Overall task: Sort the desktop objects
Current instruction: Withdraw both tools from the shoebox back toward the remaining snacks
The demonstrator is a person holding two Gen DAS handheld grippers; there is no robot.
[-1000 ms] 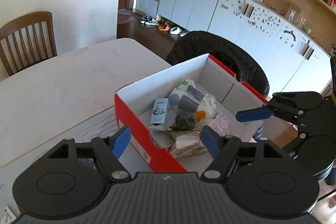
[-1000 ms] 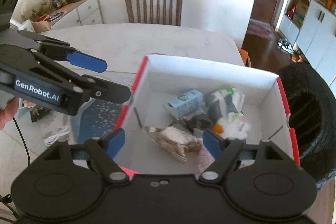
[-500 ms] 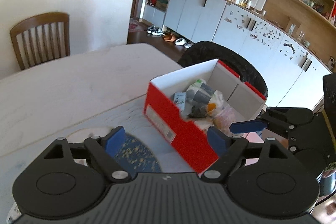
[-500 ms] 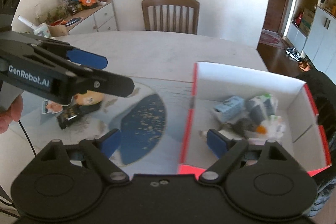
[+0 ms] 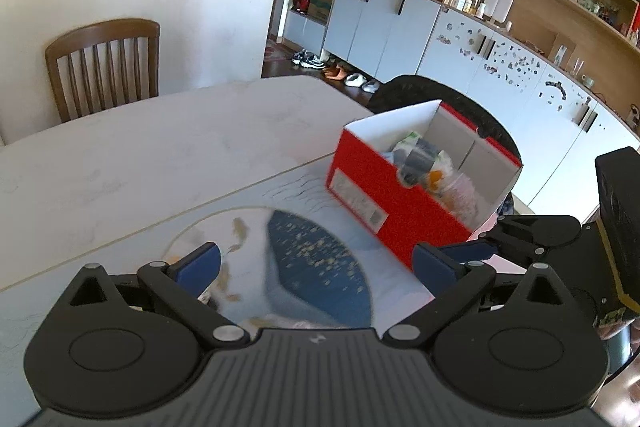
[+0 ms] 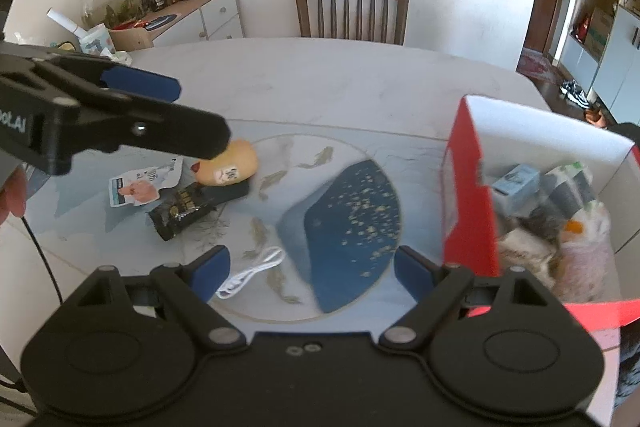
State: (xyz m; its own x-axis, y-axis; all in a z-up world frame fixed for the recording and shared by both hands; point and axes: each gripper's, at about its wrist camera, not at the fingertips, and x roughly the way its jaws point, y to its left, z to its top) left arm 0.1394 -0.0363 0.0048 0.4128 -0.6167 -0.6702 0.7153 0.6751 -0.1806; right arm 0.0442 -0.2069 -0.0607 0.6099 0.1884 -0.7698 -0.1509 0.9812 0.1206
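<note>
Now | left gripper: tilted down over mat, jaws just widened, empty | right gripper: same, empty

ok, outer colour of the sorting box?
Red outside, white inside: the box, clearest in the left wrist view.

at the right of the right wrist view the cardboard shoebox is glossy red outside and matt white inside, holding crinkled plastic and paper packets, while the table looks like smooth pale stone with a faint sheen under a smooth printed blue mat. left of centre lie a shiny black foil packet, a glossy white plastic wrapper, a smooth yellow-orange bun-like packet and a white rubbery cable. the upper-centre chair is varnished brown wood, and both grippers are matt black plastic with blue pads and small metal pins.
</note>
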